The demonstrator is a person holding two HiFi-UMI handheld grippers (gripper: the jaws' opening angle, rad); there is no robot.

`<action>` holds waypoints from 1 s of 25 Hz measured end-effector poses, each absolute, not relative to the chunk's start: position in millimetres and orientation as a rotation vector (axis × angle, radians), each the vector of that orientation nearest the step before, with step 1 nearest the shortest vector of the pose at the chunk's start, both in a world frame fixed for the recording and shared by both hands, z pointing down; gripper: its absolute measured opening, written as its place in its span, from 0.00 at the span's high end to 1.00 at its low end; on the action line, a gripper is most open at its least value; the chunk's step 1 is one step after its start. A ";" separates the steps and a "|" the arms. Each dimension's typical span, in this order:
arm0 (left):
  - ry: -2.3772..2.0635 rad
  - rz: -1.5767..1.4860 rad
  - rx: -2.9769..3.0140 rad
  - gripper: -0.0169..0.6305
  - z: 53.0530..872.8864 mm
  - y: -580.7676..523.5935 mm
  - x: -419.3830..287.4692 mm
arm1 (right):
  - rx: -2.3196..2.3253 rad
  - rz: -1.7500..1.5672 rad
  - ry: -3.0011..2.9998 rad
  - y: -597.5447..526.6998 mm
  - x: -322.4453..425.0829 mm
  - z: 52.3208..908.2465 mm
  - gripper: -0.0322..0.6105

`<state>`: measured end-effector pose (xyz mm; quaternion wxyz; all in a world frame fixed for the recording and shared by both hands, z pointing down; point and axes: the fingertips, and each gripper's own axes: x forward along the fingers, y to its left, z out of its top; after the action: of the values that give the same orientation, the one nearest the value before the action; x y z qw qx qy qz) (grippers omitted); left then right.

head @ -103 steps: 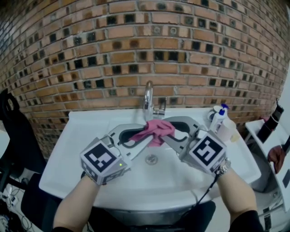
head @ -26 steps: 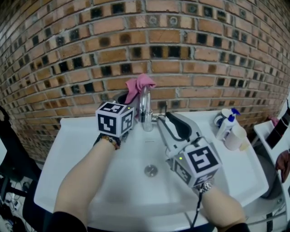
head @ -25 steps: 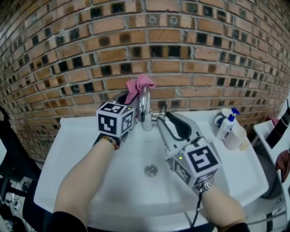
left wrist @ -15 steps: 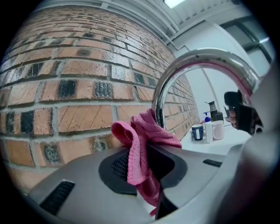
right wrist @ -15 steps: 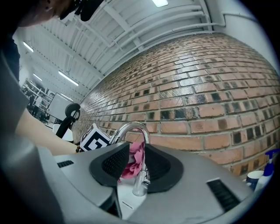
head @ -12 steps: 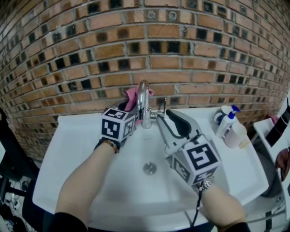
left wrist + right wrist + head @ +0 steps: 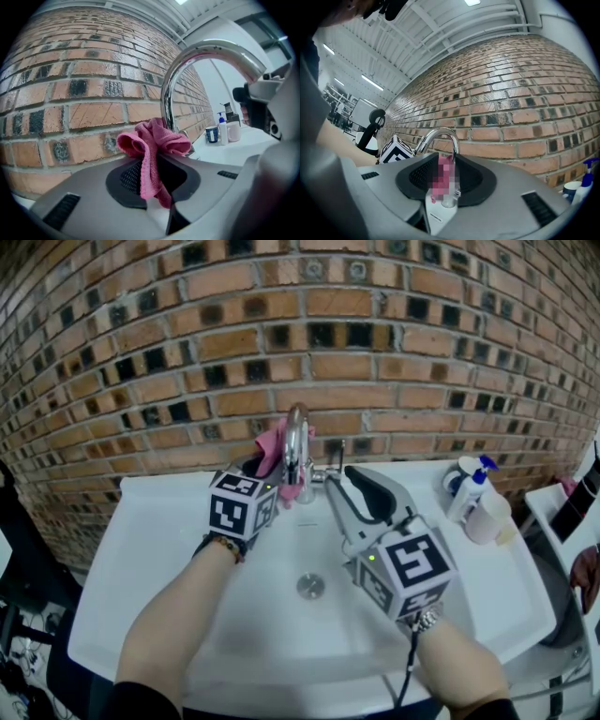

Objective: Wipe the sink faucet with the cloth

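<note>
As left gripper pinches, crumpled pink cloth, perhaps touching arched chrome faucet

A white ceramic sink fills the lower half of the head view, backed by a red-brown brick wall across the top. A curved chrome faucet stands at the sink's back edge, centre frame, with the round metal drain below it in the basin. A crumpled pink cloth sits between the fingers of the left gripper, just left of the faucet neck and apparently touching it. The right gripper lies right of the faucet, over the basin. A white spray bottle and a white mug stand on the sink's right rim.
</note>
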<state>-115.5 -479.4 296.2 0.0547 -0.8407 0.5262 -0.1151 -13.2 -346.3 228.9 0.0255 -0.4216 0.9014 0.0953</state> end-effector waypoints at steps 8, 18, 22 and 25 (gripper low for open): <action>1.654 -0.366 -2.596 0.88 320.0 -475.7 -118.4 | -1.300 0.291 2.788 -345.4 -14.0 229.3 0.75; 1.695 -0.453 -2.608 0.88 347.1 -472.9 -115.3 | -1.303 0.288 2.789 -344.8 -13.5 230.9 0.75; 1.701 -0.488 -2.606 0.88 354.9 -469.7 -112.6 | -1.309 0.283 2.790 -345.8 -12.4 230.7 0.75; 1.697 -0.508 -2.610 0.88 359.6 -465.9 -109.4 | -1.312 0.284 2.786 -345.7 -11.2 230.2 0.75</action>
<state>-109.4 -465.9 359.6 -0.0064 -0.8275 0.5378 -0.1611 -11.2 -345.7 230.2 0.0244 -0.4242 0.9006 0.0919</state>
